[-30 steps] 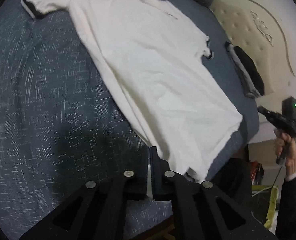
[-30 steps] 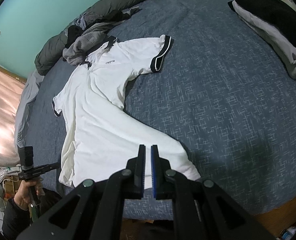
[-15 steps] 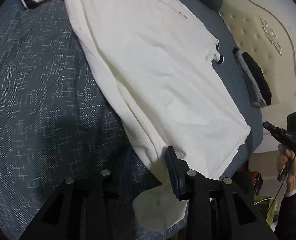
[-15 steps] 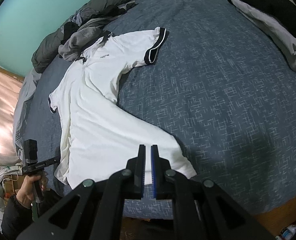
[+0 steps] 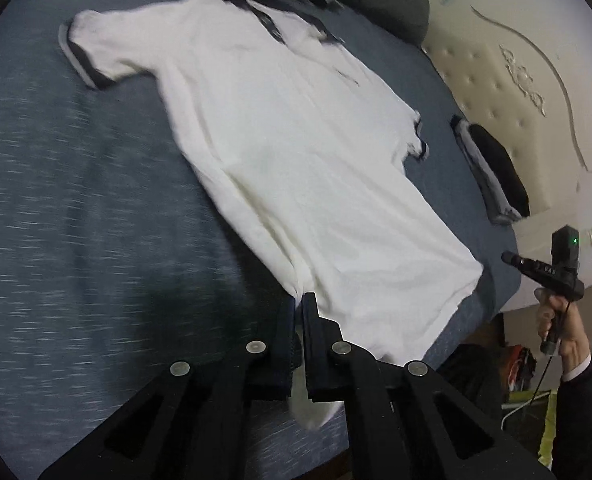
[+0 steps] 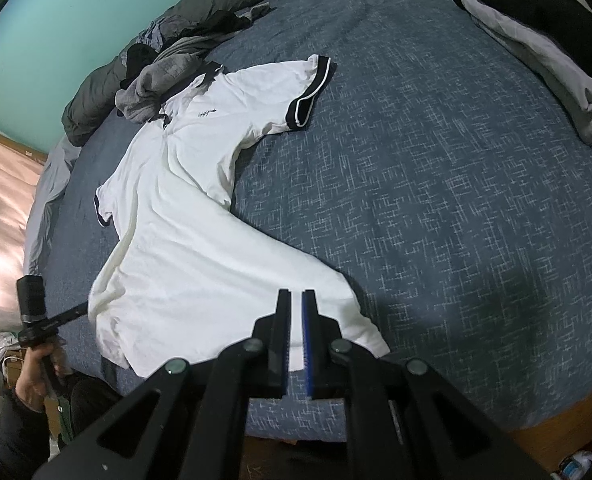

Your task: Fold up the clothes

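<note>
The left gripper [image 5: 298, 300] was clamped on the hem corner of the white polo shirt [image 5: 296, 152]; the right gripper [image 6: 296, 300] gripped the hem's opposite corner.

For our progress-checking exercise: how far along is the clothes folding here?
Done: a folded black and grey garment lies aside. In hand: the left gripper pinches a hem corner of the white dark-trimmed polo shirt, spread on the blue patterned bedspread. Left: every fold; the right gripper is shut on nothing.
</note>
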`<state>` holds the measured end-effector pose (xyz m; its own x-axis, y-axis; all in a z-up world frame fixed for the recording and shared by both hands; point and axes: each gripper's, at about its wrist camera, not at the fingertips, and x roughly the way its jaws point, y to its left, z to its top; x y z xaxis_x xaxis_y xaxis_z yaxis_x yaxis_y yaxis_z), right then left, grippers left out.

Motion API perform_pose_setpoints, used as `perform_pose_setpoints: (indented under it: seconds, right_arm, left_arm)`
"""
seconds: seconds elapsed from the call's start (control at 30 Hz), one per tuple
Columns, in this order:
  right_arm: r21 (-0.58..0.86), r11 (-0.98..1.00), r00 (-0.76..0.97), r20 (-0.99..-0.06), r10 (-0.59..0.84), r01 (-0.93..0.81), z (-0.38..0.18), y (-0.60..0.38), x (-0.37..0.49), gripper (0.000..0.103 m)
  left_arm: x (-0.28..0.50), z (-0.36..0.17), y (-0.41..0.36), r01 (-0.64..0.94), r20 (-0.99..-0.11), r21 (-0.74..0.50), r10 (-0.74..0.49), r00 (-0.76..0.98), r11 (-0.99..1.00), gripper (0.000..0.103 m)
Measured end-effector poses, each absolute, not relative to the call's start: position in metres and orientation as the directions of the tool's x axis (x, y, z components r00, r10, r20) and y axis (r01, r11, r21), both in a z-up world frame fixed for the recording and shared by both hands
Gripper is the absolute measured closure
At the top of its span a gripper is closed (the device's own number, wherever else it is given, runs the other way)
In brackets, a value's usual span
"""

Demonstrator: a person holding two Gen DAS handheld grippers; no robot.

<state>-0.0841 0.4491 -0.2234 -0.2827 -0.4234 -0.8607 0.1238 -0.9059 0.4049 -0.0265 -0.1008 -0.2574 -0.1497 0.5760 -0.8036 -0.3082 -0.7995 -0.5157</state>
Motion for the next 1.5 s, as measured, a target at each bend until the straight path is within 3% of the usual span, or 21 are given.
perform_pose_setpoints:
  seconds: [0.37,0.53,0.6,0.63,0.67,0.7,0.83,1.03,1.33,1.5]
  right_arm:
    - [0.405,-0.903,-0.268,-0.863,-0.429,0.14,-0.226,0.437,-0.082,0.098]
    - [0.412,-0.901,-0.247,-0.866,-0.434,0.139,-0.233,0.435,-0.082,0.098]
    - [0.405,-0.904,-0.232,-0.874,-0.428,0.139,-0.237,0.435,-0.083,0.093]
    - [0.392,-0.91,-0.224,-0.883,-0.413,0.135,-0.24,0.434,-0.084,0.089]
    - [0.382,-0.914,-0.218,-0.889,-0.403,0.133,-0.241,0.434,-0.085,0.076]
    - [0.376,-0.917,-0.212,-0.893,-0.396,0.133,-0.244,0.433,-0.085,0.071]
    - [0.364,-0.921,-0.184,-0.904,-0.385,0.136,-0.255,0.431,-0.086,0.07]
    - [0.348,-0.926,-0.161,-0.915,-0.369,0.147,-0.267,0.426,-0.088,0.068]
    - [0.309,-0.93,-0.167,-0.924,-0.343,0.2,-0.268,0.416,-0.085,0.068]
    - [0.295,-0.923,-0.161,-0.927,-0.339,0.247,-0.27,0.41,-0.084,0.068]
  left_arm:
    - [-0.036,-0.282,-0.158,-0.193,-0.846,-0.475,0.506,-0.168,-0.859,0.1]
    - [-0.034,-0.288,-0.156,-0.185,-0.834,-0.502,0.53,-0.154,-0.845,0.099]
    - [-0.031,-0.286,-0.155,-0.194,-0.829,-0.512,0.541,-0.146,-0.837,0.099]
    - [-0.03,-0.285,-0.155,-0.198,-0.826,-0.517,0.546,-0.142,-0.833,0.097]
    - [-0.028,-0.283,-0.154,-0.203,-0.823,-0.521,0.551,-0.138,-0.829,0.094]
    - [-0.027,-0.282,-0.153,-0.207,-0.82,-0.526,0.557,-0.134,-0.825,0.085]
    - [-0.021,-0.277,-0.151,-0.225,-0.808,-0.545,0.578,-0.117,-0.808,0.062]
    - [-0.009,-0.286,-0.145,-0.237,-0.814,-0.548,0.576,-0.07,-0.803,0.055]
    - [0.0,-0.304,-0.135,-0.256,-0.84,-0.513,0.541,-0.048,-0.819,0.058]
    - [0.002,-0.3,-0.131,-0.288,-0.832,-0.519,0.553,-0.048,-0.805,0.086]
